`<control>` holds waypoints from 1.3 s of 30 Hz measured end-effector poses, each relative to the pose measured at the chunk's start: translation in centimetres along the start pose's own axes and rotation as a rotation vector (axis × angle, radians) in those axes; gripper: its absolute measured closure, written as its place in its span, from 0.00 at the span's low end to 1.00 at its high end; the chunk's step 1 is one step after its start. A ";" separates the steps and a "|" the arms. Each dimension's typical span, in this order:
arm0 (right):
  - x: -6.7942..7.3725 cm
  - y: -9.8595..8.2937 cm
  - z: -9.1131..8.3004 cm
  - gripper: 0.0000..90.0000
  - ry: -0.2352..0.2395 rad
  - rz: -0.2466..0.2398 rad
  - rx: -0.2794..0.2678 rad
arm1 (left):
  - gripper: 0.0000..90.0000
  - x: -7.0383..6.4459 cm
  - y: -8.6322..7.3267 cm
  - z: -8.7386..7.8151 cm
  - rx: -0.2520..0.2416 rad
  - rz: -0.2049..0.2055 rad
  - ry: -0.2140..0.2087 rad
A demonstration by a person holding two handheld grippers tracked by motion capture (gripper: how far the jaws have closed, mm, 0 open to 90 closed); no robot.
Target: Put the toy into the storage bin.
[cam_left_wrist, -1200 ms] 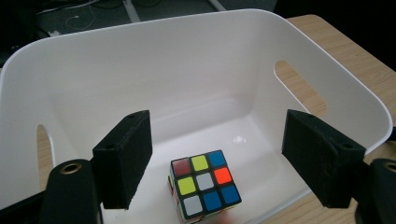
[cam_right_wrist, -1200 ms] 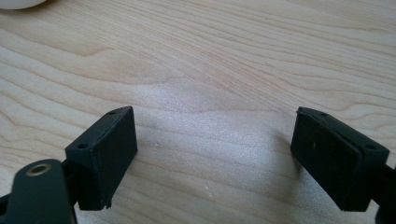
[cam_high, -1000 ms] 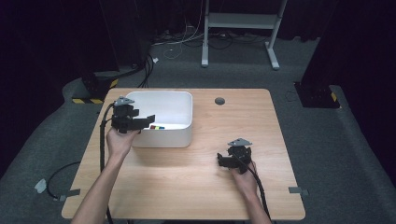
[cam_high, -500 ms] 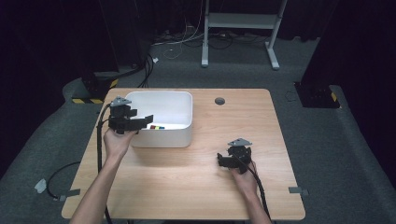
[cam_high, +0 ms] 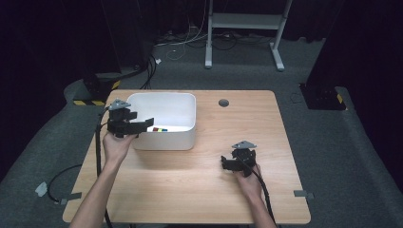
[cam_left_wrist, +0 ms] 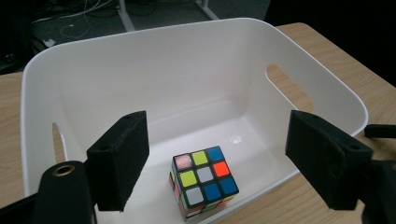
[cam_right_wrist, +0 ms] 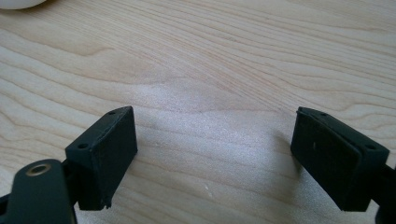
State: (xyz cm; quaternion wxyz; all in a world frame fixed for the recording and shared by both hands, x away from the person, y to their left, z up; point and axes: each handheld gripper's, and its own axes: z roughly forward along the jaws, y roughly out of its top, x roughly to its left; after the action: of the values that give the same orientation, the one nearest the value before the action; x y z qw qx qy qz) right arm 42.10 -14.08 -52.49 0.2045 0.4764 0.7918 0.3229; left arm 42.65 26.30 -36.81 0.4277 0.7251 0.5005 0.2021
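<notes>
rubik's cube (cam_left_wrist: 203,182) lies on the floor of a white bin (cam_left_wrist: 322,88) near the table's left edge, below and between the spread, empty jaws of the left gripper (cam_left_wrist: 217,158) hovering over the bin's near rim.

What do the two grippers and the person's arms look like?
Both the left gripper and the right gripper are black, each topped by a grey three-cornered plate and trailing a black cable. Their jaws carry flat rectangular black pads. The forearms are bare, without sleeves.
</notes>
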 end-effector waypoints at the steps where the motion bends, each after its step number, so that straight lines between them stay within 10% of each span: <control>1: 0.0 0.0 0.0 0.16 0.000 0.000 0.000 | 0.24 0.0 0.0 0.0 -0.002 0.000 -0.001; 39: 0.0 0.0 0.0 0.16 -0.001 0.000 0.000 | 0.24 0.6 -0.7 -2.1 -0.033 -0.003 -0.003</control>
State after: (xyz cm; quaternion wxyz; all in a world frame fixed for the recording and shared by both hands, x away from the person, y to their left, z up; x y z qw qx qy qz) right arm 42.10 -14.08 -52.49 0.2046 0.4767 0.7917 0.3227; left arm 40.99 27.80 -36.27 0.4405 0.7176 0.4975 0.2086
